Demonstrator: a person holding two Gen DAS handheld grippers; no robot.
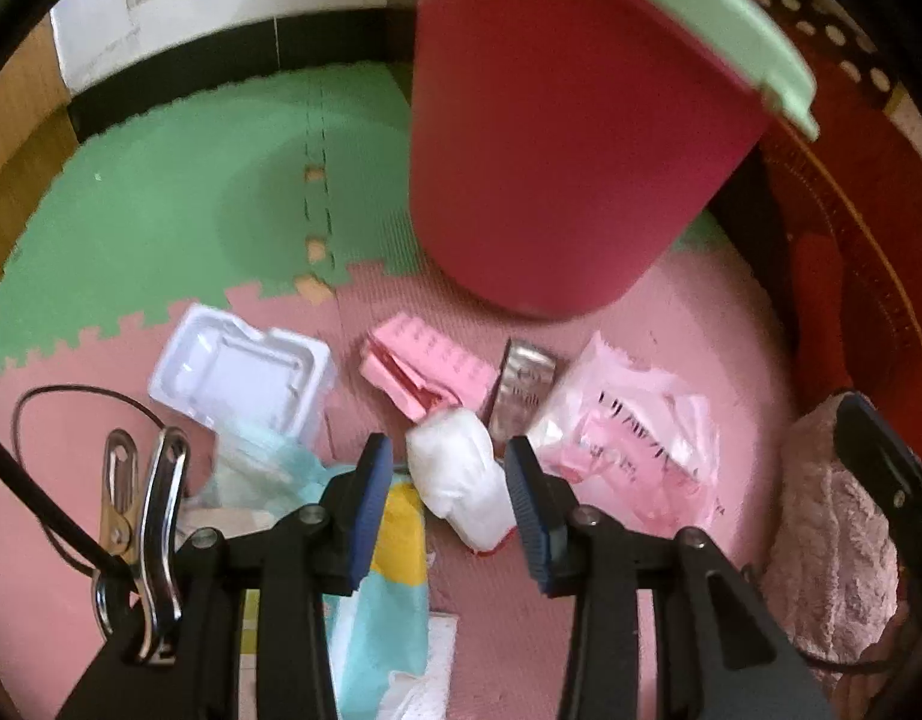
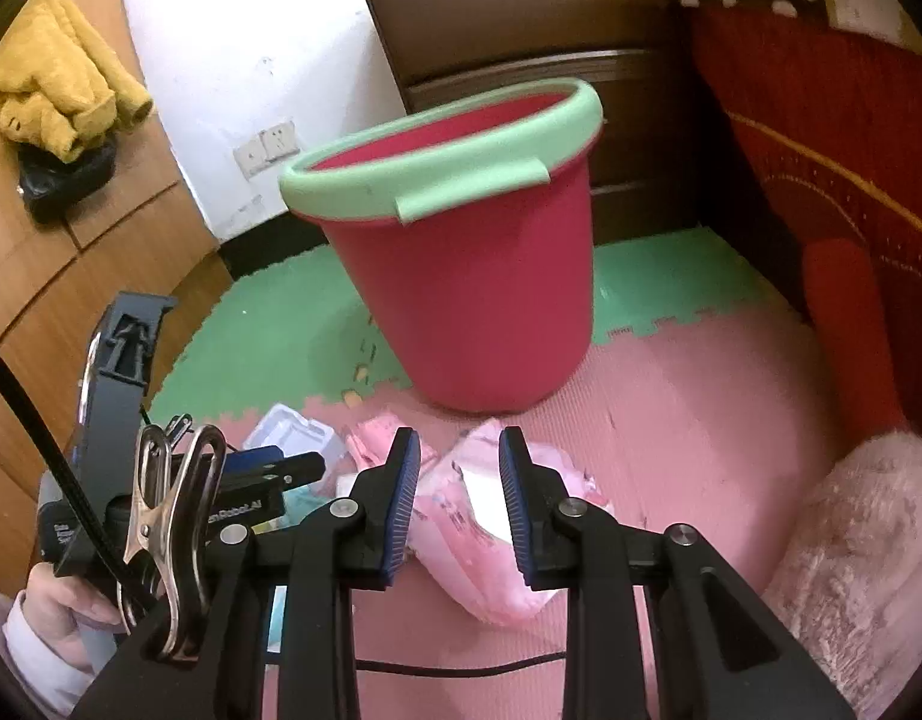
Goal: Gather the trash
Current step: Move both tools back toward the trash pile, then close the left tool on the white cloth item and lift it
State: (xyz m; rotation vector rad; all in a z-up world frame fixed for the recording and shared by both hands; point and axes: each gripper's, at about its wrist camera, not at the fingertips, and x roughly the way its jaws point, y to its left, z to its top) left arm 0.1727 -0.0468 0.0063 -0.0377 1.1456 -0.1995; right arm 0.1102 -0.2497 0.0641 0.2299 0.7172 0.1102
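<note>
Left wrist: left hand-held gripper (image 1: 449,501) open above white wad (image 1: 461,480); right hand-held gripper (image 2: 459,495) open, empty.

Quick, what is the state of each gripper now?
Left gripper: open, holding nothing; the white wad lies between its fingers.
Right gripper: open, holding nothing, above the pink bag.

Both wrist cams look down, close; share bucket (image 1: 557,150) w/ trash
</note>
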